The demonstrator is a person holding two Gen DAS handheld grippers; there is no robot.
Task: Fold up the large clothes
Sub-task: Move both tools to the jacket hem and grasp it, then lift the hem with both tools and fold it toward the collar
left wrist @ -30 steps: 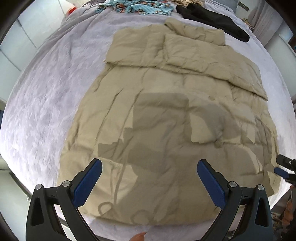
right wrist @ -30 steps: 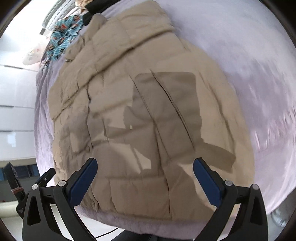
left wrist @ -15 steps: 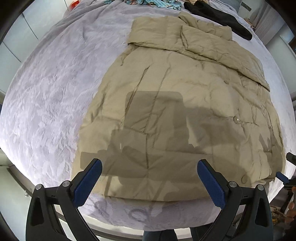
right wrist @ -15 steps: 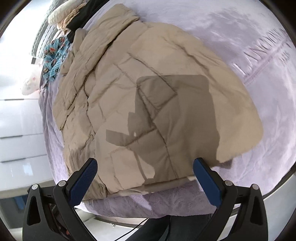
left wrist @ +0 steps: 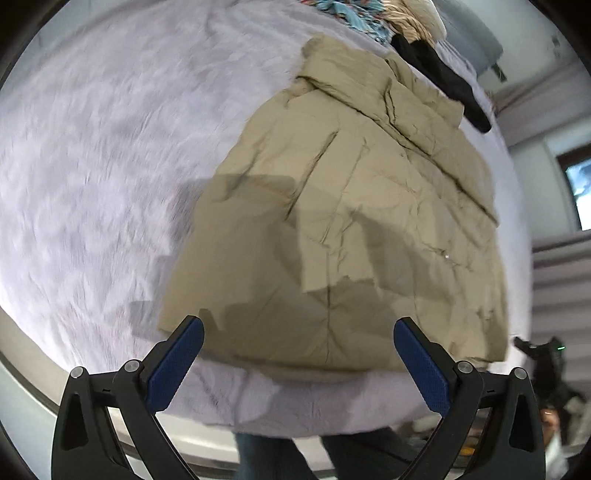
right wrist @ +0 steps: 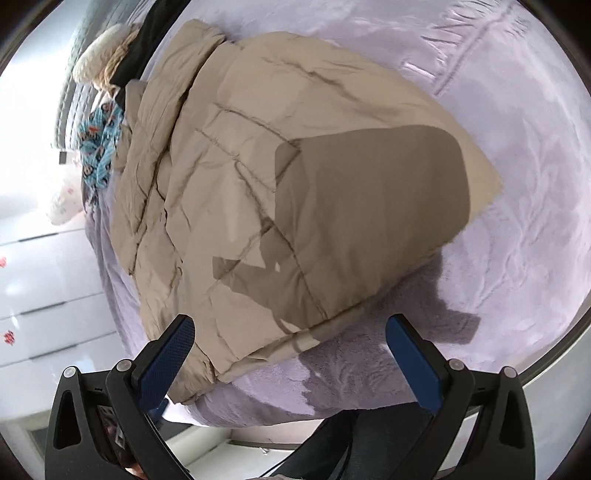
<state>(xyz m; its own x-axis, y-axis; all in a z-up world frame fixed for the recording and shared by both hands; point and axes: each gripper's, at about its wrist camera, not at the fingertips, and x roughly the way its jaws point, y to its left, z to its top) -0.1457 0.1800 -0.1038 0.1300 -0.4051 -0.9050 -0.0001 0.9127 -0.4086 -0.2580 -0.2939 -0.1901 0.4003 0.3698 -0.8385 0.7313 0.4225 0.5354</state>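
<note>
While I held the left gripper (left wrist: 298, 363) and right gripper (right wrist: 290, 360) spread wide and empty above the bed's near edge, the beige puffer jacket (left wrist: 351, 229) lay flat on the lavender blanket (left wrist: 92, 166).

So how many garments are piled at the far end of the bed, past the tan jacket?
3 visible: a black garment, a blue patterned one, a cream fluffy one. More may be hidden.

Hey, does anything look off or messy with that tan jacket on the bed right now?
Nothing is spilled or visibly damaged. The tan jacket lies on the lilac bedspread, creased, with its hem close to the bed's near edge. Other clothes are heaped beyond its collar, among them a black garment. Both hand-held grippers are open and empty.
</note>
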